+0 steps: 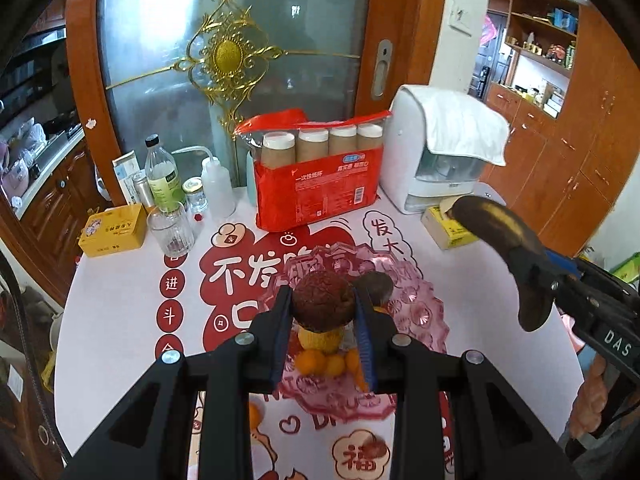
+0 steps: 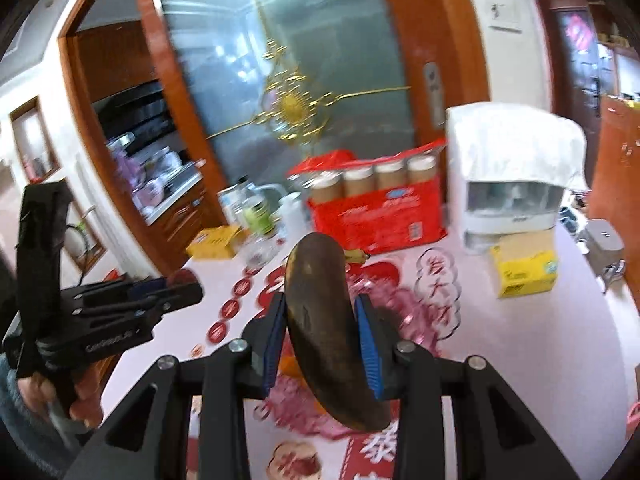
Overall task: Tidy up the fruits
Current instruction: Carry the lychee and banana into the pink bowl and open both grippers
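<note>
Left fingers (image 1: 322,312) clenched on dark brown bumpy fruit (image 1: 322,305), held above pink glass dish (image 1: 416,312). Right fingers (image 2: 320,344) clenched on blackened banana (image 2: 324,336), lifted clear of bench (image 1: 120,300). Small oranges (image 1: 320,362) and yellow fruit (image 1: 320,338) lie in dish below; second dark fruit (image 1: 378,286) beside them. Beyond dish: red pack of paper cups (image 1: 320,188), white appliance (image 1: 436,152), yellow box (image 1: 114,230).

Red cup pack (image 1: 320,184), yellow box (image 1: 114,230), towel-draped white appliance (image 1: 436,152).
</note>
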